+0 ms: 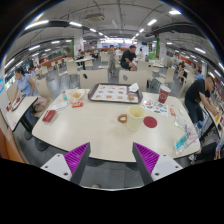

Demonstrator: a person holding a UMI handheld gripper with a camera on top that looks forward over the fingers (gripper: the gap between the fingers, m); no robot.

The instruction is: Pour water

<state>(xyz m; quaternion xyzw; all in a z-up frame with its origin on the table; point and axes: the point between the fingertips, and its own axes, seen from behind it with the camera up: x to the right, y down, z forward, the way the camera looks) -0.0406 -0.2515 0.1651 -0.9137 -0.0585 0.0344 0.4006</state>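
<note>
- The gripper [111, 160] hangs above the near edge of the tabletop [85, 128], its two purple-padded fingers [75, 157] spread wide apart with nothing between them.
- A pale yellow cup [135, 117] stands at the centre of the frame, well beyond the fingers.
- Just right of it lies a red round lid [150, 122].
- A dark tray [114, 94] holding small items sits at the far side, upper centre.
- A red-brown cup [164, 95] stands to the tray's right.
- An orange item [76, 97] lies left of the tray, and a red packet [49, 116] near the left edge.
- People sit at the left, right and back.
</note>
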